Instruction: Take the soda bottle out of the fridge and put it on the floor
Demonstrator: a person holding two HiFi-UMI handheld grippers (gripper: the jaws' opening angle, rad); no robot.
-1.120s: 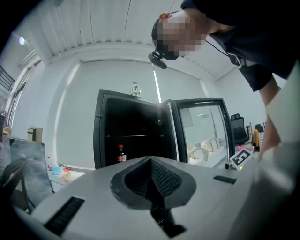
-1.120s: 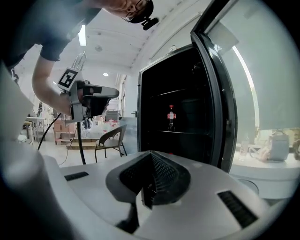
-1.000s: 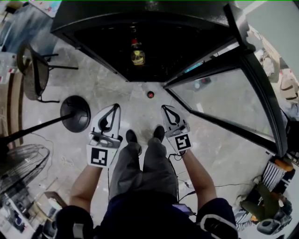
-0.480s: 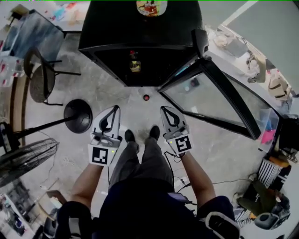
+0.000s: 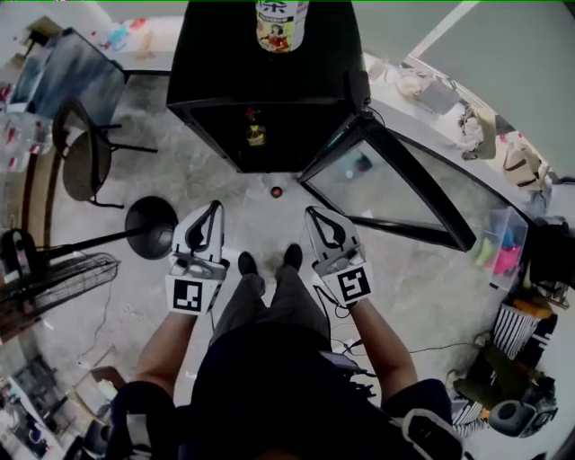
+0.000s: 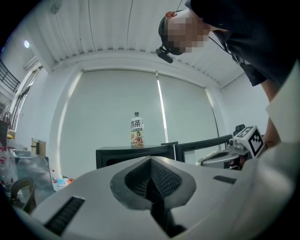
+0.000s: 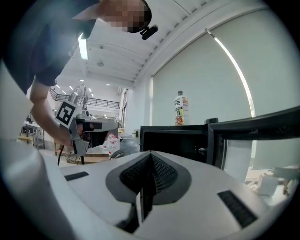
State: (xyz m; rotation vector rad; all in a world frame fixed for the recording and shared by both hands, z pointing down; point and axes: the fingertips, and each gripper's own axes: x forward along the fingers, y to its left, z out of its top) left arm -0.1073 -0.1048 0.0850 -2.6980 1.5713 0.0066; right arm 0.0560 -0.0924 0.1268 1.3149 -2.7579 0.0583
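Standing in front of the fridge (image 5: 225, 63), we hold both grippers level ahead of us, side by side and apart, above our shoes (image 5: 248, 263). The left gripper (image 5: 214, 211) has its jaws pressed together with nothing between them; its own view shows the ribbed pads meeting along one seam. The right gripper (image 5: 314, 214) is closed just the same and carries nothing. The fridge door (image 5: 395, 193) stands swung open on our right, its glass panel angled out over the floor (image 5: 225, 180). The soda bottle (image 5: 255, 133) stands upright inside the dark fridge, well apart from both grippers. A second bottle with a printed label (image 5: 280, 25) stands on top of the fridge; both gripper views show it there against the pale wall. A small red round thing (image 5: 276, 191) lies on the floor just in front of the fridge opening, between the fridge and our feet. To our left are the round black base of a stand (image 5: 151, 226) and a chair (image 5: 83, 162).
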